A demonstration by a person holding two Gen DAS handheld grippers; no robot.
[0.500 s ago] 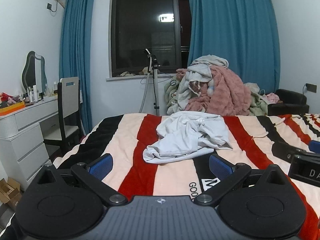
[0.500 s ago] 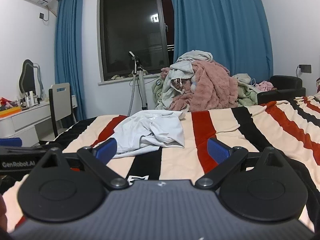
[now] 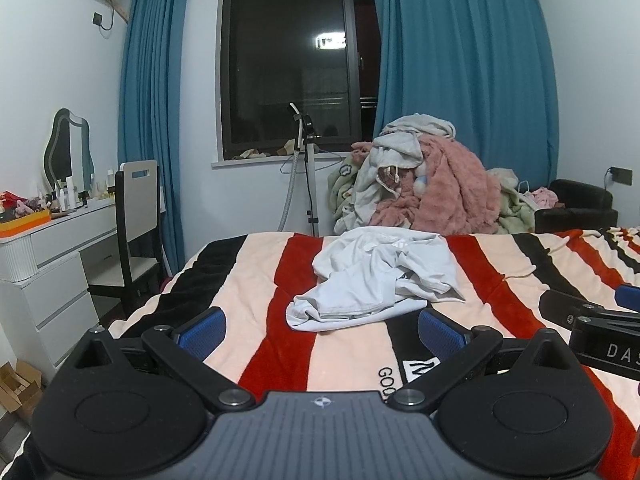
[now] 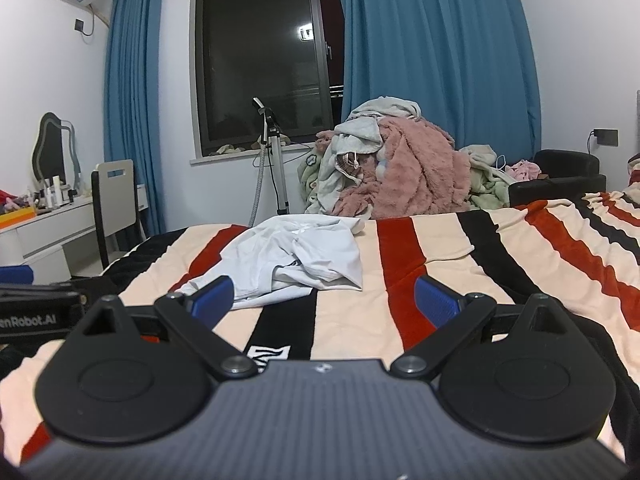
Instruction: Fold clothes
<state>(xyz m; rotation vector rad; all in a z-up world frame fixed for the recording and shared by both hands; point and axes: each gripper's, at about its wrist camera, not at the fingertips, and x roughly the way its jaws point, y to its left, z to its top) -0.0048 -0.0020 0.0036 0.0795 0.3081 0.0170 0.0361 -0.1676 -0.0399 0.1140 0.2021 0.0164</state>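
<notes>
A crumpled white garment [image 3: 376, 280] lies on the striped bed blanket [image 3: 248, 280], ahead of both grippers. It also shows in the right wrist view [image 4: 288, 256]. My left gripper [image 3: 322, 330] is open and empty, just short of the garment's near edge. My right gripper [image 4: 324, 302] is open and empty, with the garment ahead and to its left. The right gripper's body shows at the right edge of the left wrist view [image 3: 600, 332]. The left gripper's body shows at the left edge of the right wrist view [image 4: 36, 304].
A heap of pink and grey clothes [image 3: 424, 188] sits beyond the bed's far edge, with a black armchair [image 3: 576, 208] to the right. A white dresser [image 3: 44, 268] and chair [image 3: 136, 216] stand left. A tripod stand [image 3: 308, 176] is by the window.
Both grippers have edged slightly forward toward the white garment. The garment has not moved.
</notes>
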